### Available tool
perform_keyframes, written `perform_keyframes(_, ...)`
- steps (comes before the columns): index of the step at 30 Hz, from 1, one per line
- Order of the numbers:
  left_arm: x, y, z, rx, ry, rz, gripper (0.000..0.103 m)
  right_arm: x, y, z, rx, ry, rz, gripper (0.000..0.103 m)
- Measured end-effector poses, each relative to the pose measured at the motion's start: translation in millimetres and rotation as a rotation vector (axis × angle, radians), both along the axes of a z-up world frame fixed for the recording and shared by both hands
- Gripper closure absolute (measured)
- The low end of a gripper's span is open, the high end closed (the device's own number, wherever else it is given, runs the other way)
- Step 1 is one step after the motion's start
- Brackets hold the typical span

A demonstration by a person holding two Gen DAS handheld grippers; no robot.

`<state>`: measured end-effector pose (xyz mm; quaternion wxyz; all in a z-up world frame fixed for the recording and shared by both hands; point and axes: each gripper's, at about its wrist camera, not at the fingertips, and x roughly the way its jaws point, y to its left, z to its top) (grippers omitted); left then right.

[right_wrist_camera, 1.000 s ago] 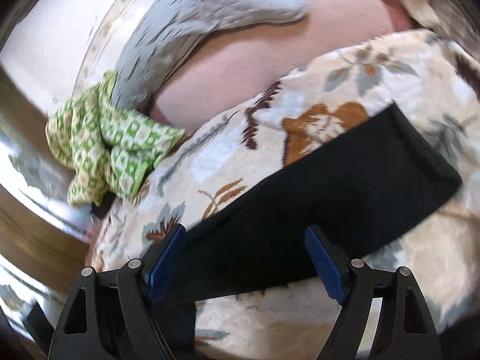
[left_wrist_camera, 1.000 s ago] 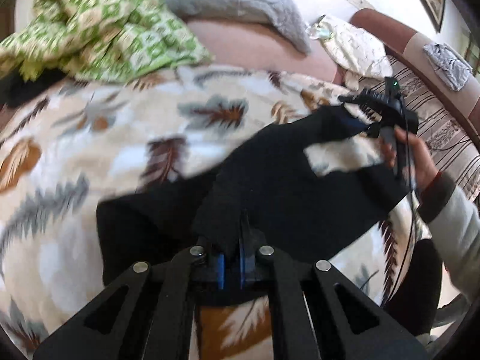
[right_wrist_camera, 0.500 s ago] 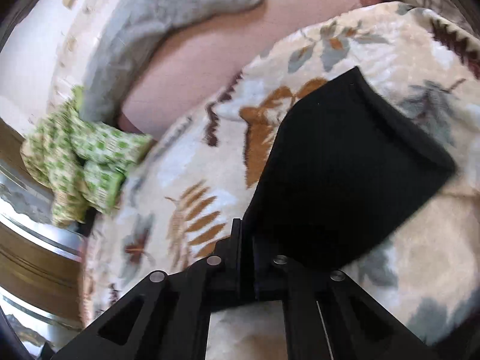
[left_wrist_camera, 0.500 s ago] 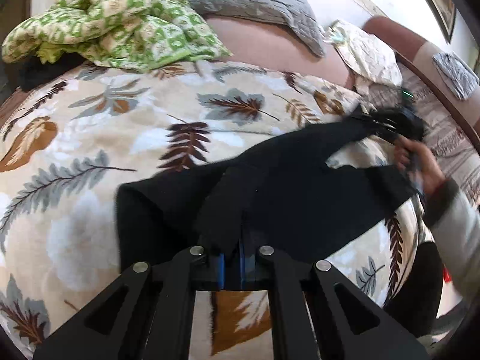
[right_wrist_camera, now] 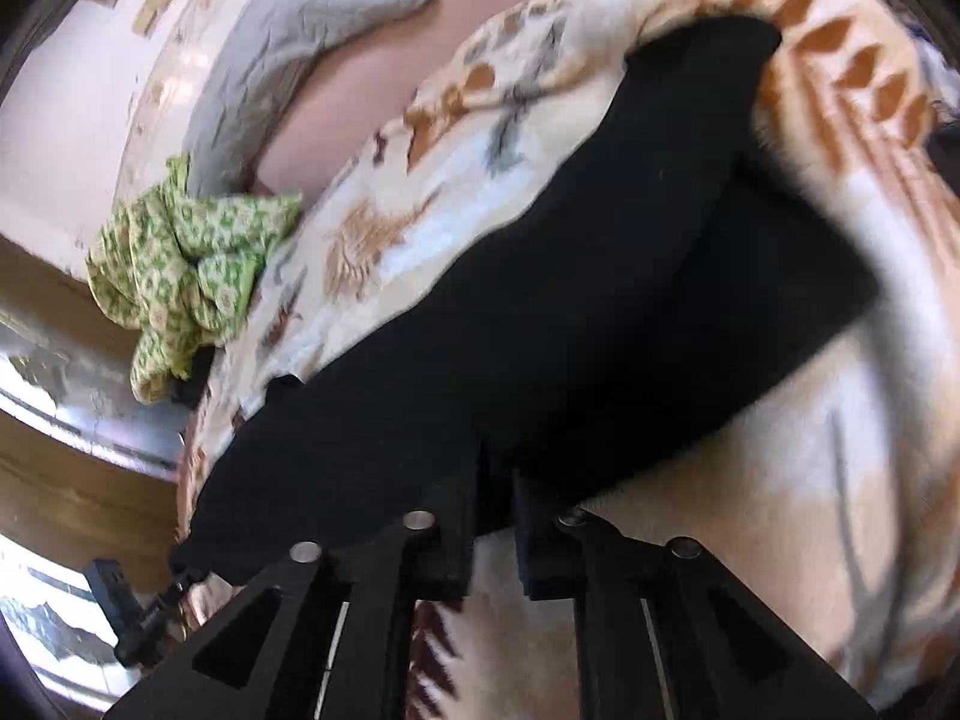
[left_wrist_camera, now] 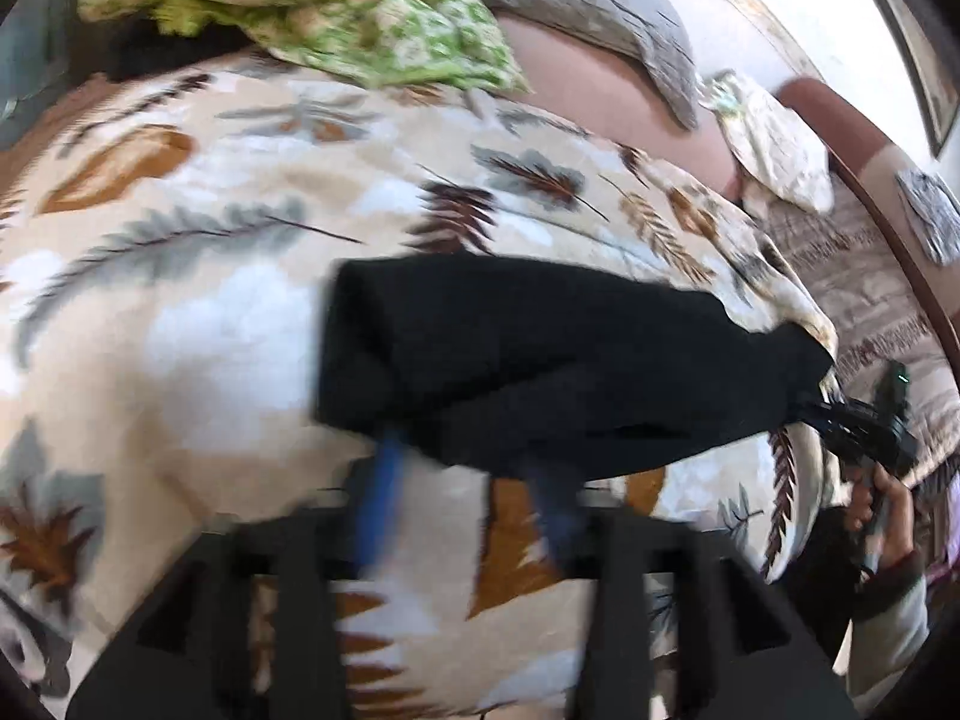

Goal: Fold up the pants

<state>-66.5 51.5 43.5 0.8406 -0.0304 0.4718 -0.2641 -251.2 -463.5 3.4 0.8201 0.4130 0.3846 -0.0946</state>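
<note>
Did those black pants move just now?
Yes. The black pants slid across the leaf-print blanket, away from the green cloth; the left tongs have opened.

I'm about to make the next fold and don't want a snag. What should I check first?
1. Left gripper free of the cloth: ok, its jaws stand apart at the near edge of the pants.
2. Right gripper gripping the pants: ok, its jaws are closed on the cloth edge.
3. Pants doubled over on the blanket: ok, layers lie stacked.
4. Layer edges lined up: cannot tell, because of the black cloth and motion blur.
5. Green cloth clear of the pants: ok, it lies apart at the far side.
</note>
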Motion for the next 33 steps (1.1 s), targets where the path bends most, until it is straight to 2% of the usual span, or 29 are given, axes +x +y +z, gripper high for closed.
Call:
perform_keyframes(1, -1, 7, 4, -0.015, -0.017, 0.023, 0.041, -4, 3, 8, -0.024, 0.008, 0.002, 0.069)
perform_keyframes(3, 2, 20, 10, -0.047, -0.029, 0.064, 0.033, -9, 14, 25, -0.068, -0.006, 0.04, 0.061)
perform_keyframes(4, 6, 25, 11, -0.057, -0.022, 0.084, 0.03, -8, 26, 34, -0.097, -0.023, 0.097, 0.06)
perform_keyframes(5, 10, 28, 11, -0.064, -0.012, 0.1, 0.029, -6, 35, 40, -0.117, -0.034, 0.139, 0.059)
perform_keyframes(7, 17, 27, 9, -0.064, 0.018, 0.107, 0.029, 6, 59, 50, -0.15, -0.078, 0.235, 0.047)
perform_keyframes(9, 23, 19, 7, -0.056, 0.048, 0.085, 0.029, 28, 80, 54, -0.165, -0.117, 0.287, 0.041)
perform_keyframes(11, 25, 15, 6, -0.066, 0.054, 0.065, 0.029, 56, 96, 55, -0.203, -0.118, 0.326, 0.041)
perform_keyframes(15, 36, -5, 1, 0.013, 0.045, 0.055, 0.029, 109, 121, 56, -0.265, -0.123, 0.392, 0.034)
perform_keyframes(19, 34, -27, -10, 0.085, 0.124, -0.041, 0.029, 156, 142, 39, -0.314, -0.048, 0.481, 0.035)
perform_keyframes(22, 20, -26, -10, 0.141, 0.09, -0.054, 0.029, 165, 145, 24, -0.302, 0.002, 0.502, 0.036)
perform_keyframes(25, 14, -16, -17, 0.12, 0.135, -0.031, 0.029, 161, 138, 23, -0.269, -0.023, 0.487, 0.036)
perform_keyframes(27, 13, -13, -22, 0.061, 0.176, -0.024, 0.029, 162, 135, 21, -0.249, -0.026, 0.488, 0.036)
perform_keyframes(29, 12, -16, -24, 0.03, 0.184, -0.013, 0.031, 165, 138, 20, -0.263, -0.023, 0.496, 0.05)
perform_keyframes(30, 12, -20, -25, 0.026, 0.186, -0.017, 0.053, 166, 139, 19, -0.277, -0.019, 0.494, 0.073)
perform_keyframes(31, 11, -26, -26, 0.029, 0.191, -0.031, 0.067, 165, 138, 19, -0.311, -0.007, 0.471, 0.091)
perform_keyframes(33, 10, -34, -24, 0.04, 0.19, -0.065, 0.086, 162, 131, 19, -0.299, -0.033, 0.447, 0.094)
